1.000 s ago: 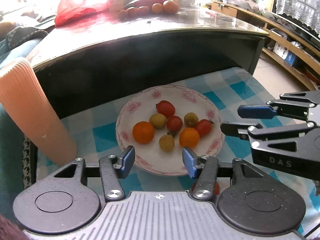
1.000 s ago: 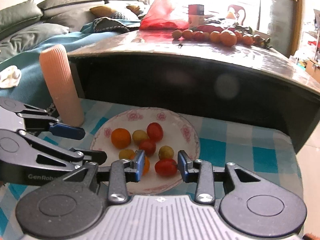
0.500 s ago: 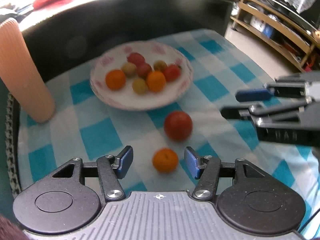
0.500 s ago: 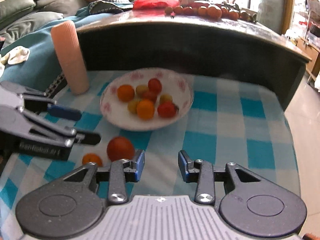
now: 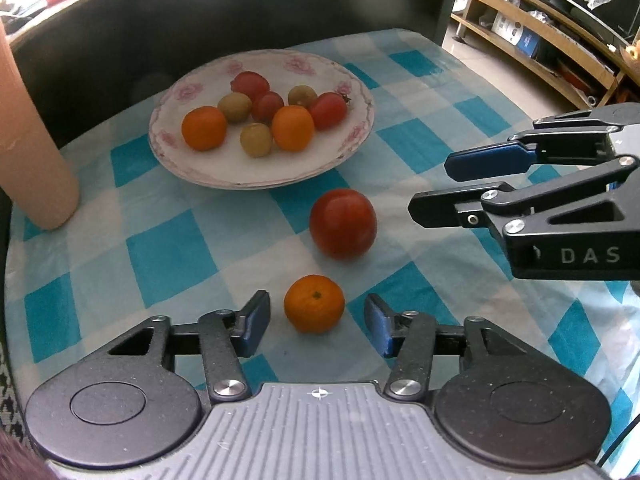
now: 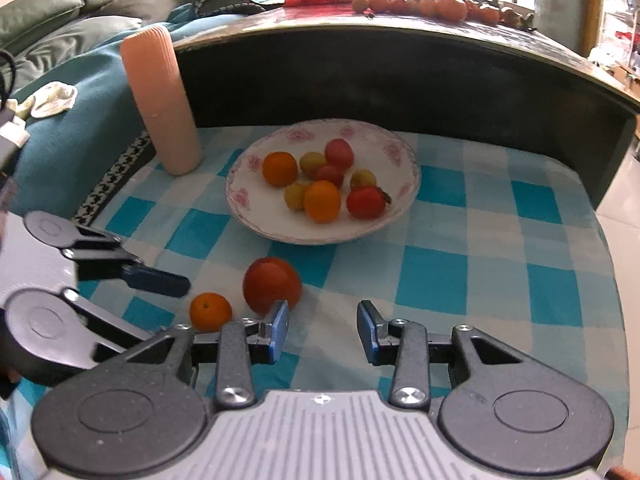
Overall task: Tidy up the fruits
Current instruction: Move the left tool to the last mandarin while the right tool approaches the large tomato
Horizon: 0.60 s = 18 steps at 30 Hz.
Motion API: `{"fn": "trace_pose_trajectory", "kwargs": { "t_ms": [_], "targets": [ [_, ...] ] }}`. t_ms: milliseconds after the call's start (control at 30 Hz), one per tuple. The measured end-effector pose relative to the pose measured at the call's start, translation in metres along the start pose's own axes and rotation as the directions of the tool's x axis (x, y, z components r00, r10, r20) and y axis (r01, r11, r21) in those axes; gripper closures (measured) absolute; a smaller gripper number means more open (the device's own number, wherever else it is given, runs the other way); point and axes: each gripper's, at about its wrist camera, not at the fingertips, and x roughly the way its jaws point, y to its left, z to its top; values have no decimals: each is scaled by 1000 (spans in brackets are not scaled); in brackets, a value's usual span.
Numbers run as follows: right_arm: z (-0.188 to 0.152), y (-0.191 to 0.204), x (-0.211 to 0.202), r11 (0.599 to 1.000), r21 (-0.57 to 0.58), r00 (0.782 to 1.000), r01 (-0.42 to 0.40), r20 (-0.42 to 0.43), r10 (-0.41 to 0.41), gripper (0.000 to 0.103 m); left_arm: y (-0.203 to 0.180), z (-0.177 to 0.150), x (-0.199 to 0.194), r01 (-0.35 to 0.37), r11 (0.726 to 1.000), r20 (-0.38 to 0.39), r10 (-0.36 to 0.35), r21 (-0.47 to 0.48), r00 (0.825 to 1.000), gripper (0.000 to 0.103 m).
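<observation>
A floral white plate (image 5: 192,176) on a blue-checked cloth holds several small fruits: oranges, red tomatoes and yellow-green ones. In front of it a large red tomato (image 5: 343,224) and a mandarin (image 5: 314,304) lie on the cloth. My left gripper (image 5: 316,318) straddles the mandarin. Its jaws are closing, and a gap remains between each pad and the fruit. My right gripper (image 6: 323,322) is open with only cloth between its fingers. The red tomato (image 6: 272,284) sits just beyond its left fingertip. In the left wrist view the right gripper (image 5: 434,186) hovers right of the tomato.
A tall peach ribbed cylinder (image 6: 160,100) stands left of the plate. Behind the plate rises a dark table (image 6: 400,64) with more fruit and a red bag on top. A teal sofa (image 6: 72,120) lies left, wooden shelves (image 5: 540,40) right.
Both grippers drew back from over the plate toward the near side of the cloth. The tomato and mandarin came into view. The left gripper lowered around the mandarin and its jaws narrowed.
</observation>
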Motion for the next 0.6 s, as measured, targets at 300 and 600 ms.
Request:
{"fn": "trace_pose_trajectory", "kwargs": {
  "t_ms": [300,600],
  "targets": [
    [1,-4,0,1000,7,1000,-21,-3,21,45,-3,-1,2,-18,1000,4,18,8,1000,61],
    [2,0,7,998,15,998,-63,-2,63,45,-1,-6,-7,-11,1000,1,11,17,1000,63]
  ]
}}
